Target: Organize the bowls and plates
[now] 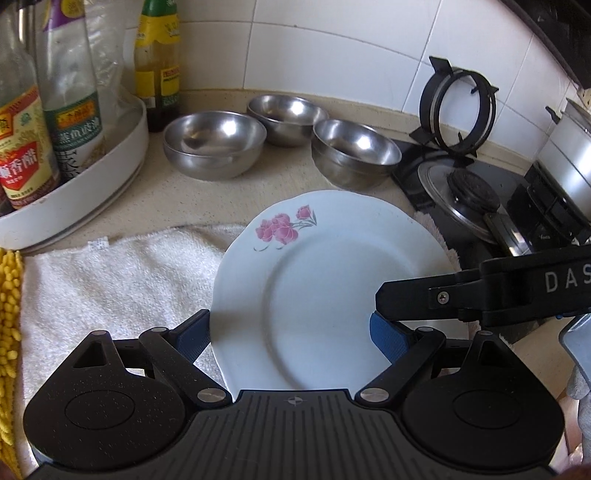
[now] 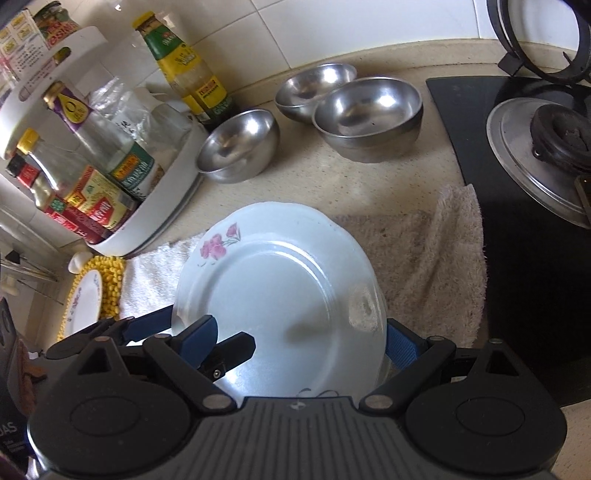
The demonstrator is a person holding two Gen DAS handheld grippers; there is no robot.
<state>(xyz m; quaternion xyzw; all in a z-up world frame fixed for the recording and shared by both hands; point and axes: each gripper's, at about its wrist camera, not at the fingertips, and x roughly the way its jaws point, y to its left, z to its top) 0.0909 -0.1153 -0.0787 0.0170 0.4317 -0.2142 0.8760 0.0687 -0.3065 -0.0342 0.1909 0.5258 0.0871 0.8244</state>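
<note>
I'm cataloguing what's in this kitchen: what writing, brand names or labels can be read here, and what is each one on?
"DAS": side of the right gripper, read in the left wrist view.
"香醋": red-label bottle.
"蒸鱼豉油": green-label bottle, read with some doubt.
Yellow-label bottle: print too small to read.
Jar on the rack: lettering cut off and blurred.

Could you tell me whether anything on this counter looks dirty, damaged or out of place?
The flowered white plate carries a dull, whitish smudge near its right rim, seen in the right wrist view. The pan support ring also stands on edge against the wall instead of lying over the burner.
</note>
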